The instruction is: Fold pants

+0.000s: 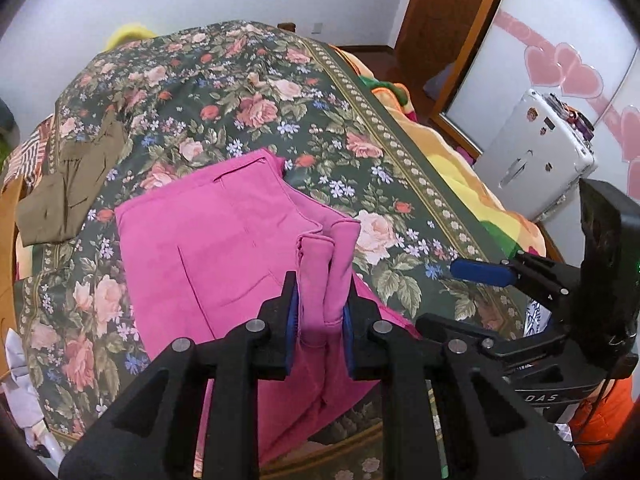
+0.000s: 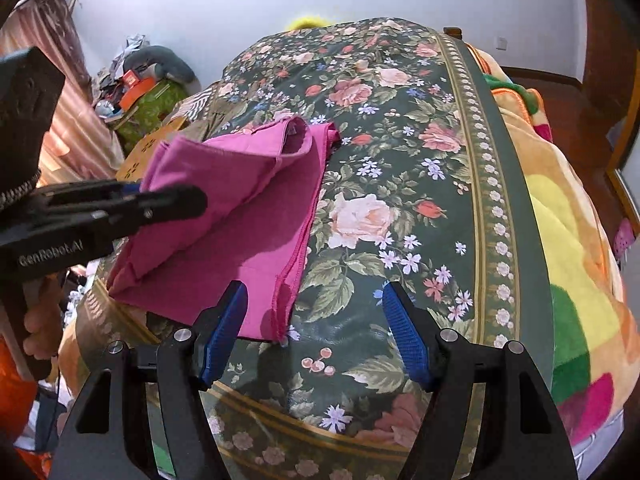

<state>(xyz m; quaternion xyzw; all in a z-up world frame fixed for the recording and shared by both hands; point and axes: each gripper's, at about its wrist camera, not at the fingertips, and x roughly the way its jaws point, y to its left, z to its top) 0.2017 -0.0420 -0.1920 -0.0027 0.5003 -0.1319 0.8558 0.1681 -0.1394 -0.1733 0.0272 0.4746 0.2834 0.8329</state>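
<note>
Bedroom; floral bedspread (image 2: 400,208) carries pink pants (image 1: 208,240). My left gripper (image 1: 320,308) pinches a bunched fold of them; my right gripper (image 2: 316,336) gapes wide, empty.

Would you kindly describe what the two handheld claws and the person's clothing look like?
Both the left claw and the right claw are matte black plastic with triangular cut-outs, silver rivets and ribbed blue pads. White "GenRobot.AI" lettering marks one body. The person wears an orange sleeve.
</note>
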